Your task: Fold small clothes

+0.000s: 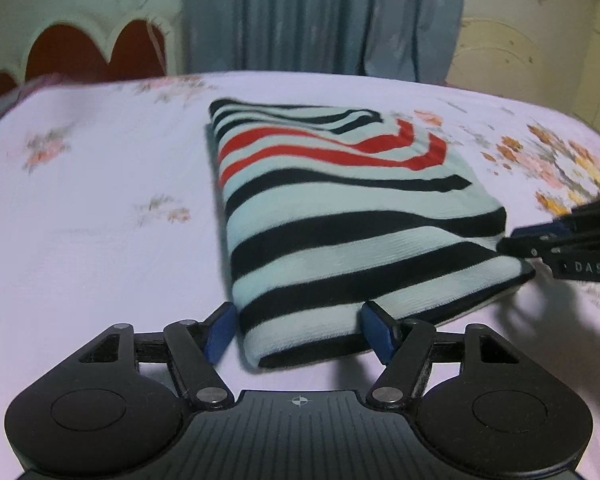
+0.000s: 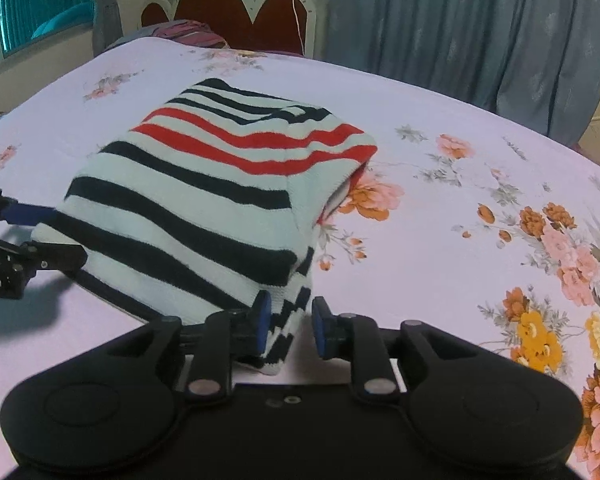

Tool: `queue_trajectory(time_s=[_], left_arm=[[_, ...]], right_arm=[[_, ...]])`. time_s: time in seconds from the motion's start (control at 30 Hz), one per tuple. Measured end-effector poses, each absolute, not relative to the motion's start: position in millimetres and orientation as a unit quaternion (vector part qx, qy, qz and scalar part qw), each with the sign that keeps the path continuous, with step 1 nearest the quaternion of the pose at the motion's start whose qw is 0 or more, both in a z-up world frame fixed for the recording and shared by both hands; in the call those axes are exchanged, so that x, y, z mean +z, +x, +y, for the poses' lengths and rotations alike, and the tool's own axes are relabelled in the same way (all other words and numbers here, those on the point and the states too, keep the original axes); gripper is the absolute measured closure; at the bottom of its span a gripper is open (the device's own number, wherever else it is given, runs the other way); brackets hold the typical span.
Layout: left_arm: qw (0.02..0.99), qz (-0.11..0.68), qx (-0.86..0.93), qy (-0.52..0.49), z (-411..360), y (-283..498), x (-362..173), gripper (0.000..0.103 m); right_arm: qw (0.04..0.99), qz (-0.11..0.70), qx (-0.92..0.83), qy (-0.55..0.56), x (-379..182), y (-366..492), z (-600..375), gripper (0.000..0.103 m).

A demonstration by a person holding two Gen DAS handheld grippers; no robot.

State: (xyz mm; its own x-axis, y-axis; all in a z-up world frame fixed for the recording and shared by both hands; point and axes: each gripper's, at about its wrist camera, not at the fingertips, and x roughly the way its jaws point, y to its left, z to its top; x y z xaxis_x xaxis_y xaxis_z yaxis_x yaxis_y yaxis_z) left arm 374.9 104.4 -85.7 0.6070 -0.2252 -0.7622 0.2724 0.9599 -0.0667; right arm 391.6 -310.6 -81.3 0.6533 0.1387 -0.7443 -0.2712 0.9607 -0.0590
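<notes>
Left gripper point(image 1: 298, 330) angled downward, jaws wide apart; right gripper point(image 2: 288, 326) angled downward too, jaws narrow with a gap at one pad.

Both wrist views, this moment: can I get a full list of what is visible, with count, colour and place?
striped garment: one, white with navy and red stripes, folded into a block in the middle of the bed
bedsheet: one, pale lilac with orange and pink flowers, covering the bed
headboard: one, dark red with a cream scalloped edge, at the far end
curtains: blue-grey, behind the bed
bundle of cloth: purple, by the headboard, too blurred to name
left gripper: black, blue fingers spread either side of the garment's near edge
right gripper: black, blue fingers close around the garment's near corner
</notes>
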Motion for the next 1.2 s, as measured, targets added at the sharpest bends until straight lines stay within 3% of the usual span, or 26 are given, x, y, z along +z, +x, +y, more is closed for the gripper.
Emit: queue_trajectory(time_s=[0.17,0.23,0.3,0.33,0.8,1.2], left_arm=[[0.896,0.428,-0.116,0.009,108,369,-86,0.031],[0.901,0.423,-0.093,0.013,108,357,-75,0.031],[0.914,0.399,-0.077,-0.001,112,336,-57,0.017],[0.921,0.382,-0.074,-0.013,114,323,-47,0.000],[0.943,0.331,-0.037,-0.020,101,182,52,0.000],[0.954,0.293,-0.060,-0.009,94,125,88,0.000]], right_arm=[[0.899,0.418,0.107,-0.082,-78,395,-308,0.083],[0.900,0.421,0.090,-0.072,-68,391,-311,0.077],[0.912,0.398,0.068,-0.073,-51,373,-314,0.046],[0.919,0.383,0.061,-0.068,-43,361,-317,0.010],[0.943,0.330,0.030,-0.003,33,198,-333,0.002],[0.952,0.305,0.031,0.001,55,150,-325,0.001]])
